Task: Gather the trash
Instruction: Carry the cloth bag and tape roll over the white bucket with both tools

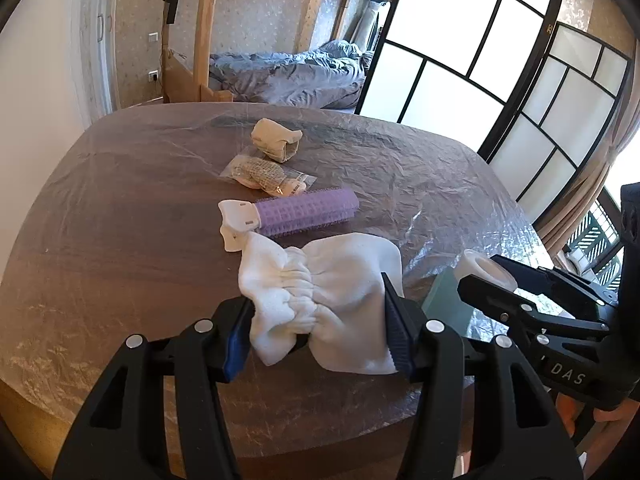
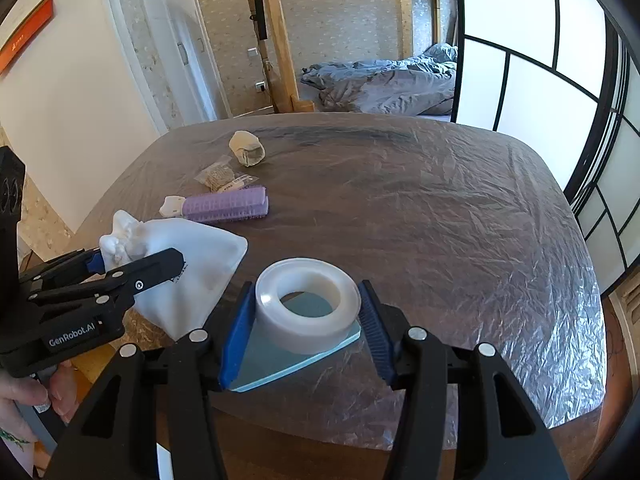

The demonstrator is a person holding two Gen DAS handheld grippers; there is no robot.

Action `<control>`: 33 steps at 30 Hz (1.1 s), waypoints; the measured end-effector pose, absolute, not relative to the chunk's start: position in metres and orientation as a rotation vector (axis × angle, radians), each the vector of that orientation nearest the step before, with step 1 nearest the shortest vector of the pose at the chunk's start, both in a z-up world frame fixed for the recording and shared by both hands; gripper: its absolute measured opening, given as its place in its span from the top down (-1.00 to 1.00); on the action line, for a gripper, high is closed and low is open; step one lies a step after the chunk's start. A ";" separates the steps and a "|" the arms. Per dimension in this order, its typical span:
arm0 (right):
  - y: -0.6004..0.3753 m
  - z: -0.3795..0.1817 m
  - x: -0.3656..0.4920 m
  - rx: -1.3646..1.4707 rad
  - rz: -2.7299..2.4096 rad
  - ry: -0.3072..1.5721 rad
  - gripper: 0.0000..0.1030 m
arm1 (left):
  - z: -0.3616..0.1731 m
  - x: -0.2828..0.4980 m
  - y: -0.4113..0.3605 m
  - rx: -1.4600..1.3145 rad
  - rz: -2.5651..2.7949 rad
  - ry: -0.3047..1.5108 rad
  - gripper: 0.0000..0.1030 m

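In the left wrist view my left gripper (image 1: 318,312) is shut on a bunched white cloth (image 1: 320,276), which hangs just above the brown table (image 1: 120,208) under its plastic film. My right gripper (image 2: 308,292) is shut on a roll of clear tape (image 2: 308,300) sitting on a pale blue card (image 2: 280,356), held at the table's near edge. Each gripper shows in the other's view: the right gripper (image 1: 492,280) with the tape, the left gripper (image 2: 134,260) with the white cloth (image 2: 192,272). Farther back lie a purple roller (image 1: 308,210), a clear packet (image 1: 266,174) and a beige rolled sock (image 1: 276,140).
The purple roller (image 2: 226,206), clear packet (image 2: 224,176) and beige sock (image 2: 247,148) line the table's left side. The wrinkled film (image 2: 460,220) covers the tabletop. Behind stand a wooden bunk bed with a grey duvet (image 2: 392,84) and sliding panel doors (image 1: 460,60). A hand (image 2: 24,396) grips the left tool.
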State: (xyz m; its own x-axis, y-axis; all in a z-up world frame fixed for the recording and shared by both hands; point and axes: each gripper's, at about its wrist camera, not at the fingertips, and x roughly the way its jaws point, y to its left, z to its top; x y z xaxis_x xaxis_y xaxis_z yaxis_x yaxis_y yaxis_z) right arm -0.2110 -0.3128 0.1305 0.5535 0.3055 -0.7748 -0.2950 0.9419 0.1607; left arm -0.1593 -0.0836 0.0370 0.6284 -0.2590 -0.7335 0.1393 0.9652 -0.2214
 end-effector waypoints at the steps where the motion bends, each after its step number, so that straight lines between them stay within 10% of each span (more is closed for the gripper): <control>1: -0.314 0.131 -0.213 0.013 0.354 0.916 0.01 | 0.037 -0.161 -0.084 -0.151 -0.228 0.860 -0.10; 33: -0.322 0.144 -0.317 0.009 0.405 0.881 0.01 | 0.054 -0.268 -0.093 -0.152 -0.220 0.810 -0.10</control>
State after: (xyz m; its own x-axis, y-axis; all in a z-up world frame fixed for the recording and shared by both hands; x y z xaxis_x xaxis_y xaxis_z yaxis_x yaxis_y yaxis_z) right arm -0.3173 -0.3223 0.1436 0.5657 0.3479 -0.7476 -0.3402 0.9244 0.1727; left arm -0.2678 -0.0933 0.0538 0.6686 -0.2527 -0.6993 0.1365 0.9662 -0.2185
